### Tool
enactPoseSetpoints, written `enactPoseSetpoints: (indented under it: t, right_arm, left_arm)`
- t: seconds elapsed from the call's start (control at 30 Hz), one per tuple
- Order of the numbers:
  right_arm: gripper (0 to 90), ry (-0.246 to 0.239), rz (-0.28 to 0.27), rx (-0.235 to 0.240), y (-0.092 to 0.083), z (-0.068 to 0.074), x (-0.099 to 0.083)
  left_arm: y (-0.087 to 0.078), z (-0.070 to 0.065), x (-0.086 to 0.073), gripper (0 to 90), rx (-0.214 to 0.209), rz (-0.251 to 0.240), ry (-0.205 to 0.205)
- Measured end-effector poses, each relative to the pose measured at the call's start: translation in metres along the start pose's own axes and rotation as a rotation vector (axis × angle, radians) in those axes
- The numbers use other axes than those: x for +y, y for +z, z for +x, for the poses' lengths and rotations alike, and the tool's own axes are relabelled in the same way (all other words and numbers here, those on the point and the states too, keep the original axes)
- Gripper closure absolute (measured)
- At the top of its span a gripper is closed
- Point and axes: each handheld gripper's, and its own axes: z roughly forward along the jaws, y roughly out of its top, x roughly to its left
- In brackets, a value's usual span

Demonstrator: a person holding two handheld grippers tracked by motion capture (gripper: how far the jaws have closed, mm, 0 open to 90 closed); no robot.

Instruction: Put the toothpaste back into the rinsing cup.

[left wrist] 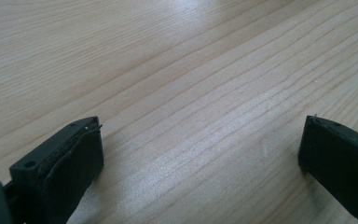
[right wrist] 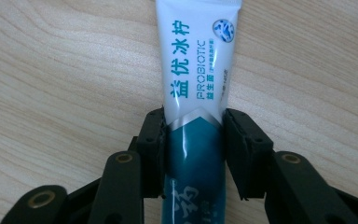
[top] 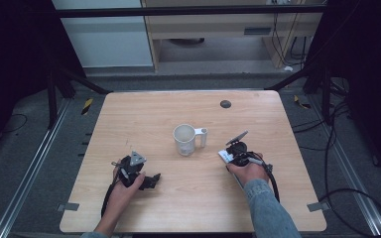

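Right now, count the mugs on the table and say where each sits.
1. The white mug stands upright near the table's middle, handle toward the right gripper, which is shut on a tube. None seems hidden.

A mug (top: 185,139) stands near the middle of the table (top: 129,114) (handle toward the right), with the left gripper (top: 151,181) nearer and leftward, and the right gripper (top: 226,155), clamping a tube (right wrist: 200,70), just right of it.
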Motion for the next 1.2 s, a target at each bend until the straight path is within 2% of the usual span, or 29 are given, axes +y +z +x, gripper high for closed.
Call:
enactPoseSetpoints:
  t: [0.3, 0.33, 0.47, 0.9, 1.2]
  right_arm:
    - [67.3, -0.014, 0.009, -0.01, -0.002, 0.0, 0.002]
    - [71.0, -0.016, 0.011, -0.008, -0.003, 0.0, 0.003]
    - [74.5, -0.026, 0.006, -0.008, -0.006, 0.0, 0.003]
    - [77.8, -0.02, -0.008, 0.01, -0.012, -0.005, 0.001]
    - [78.1, -0.012, -0.028, 0.01, -0.033, -0.011, 0.002]
  left_arm:
    - [0.0, 0.0, 0.0, 0.0, 0.0, 0.0, 0.0]
    - [0.0, 0.0, 0.0, 0.0, 0.0, 0.0, 0.0]
    - [0.0, 0.0, 0.0, 0.0, 0.0, 0.0, 0.0]
    - [0.0, 0.0, 0.0, 0.0, 0.0, 0.0, 0.0]
    - [0.0, 0.0, 0.0, 0.0, 0.0, 0.0, 0.0]
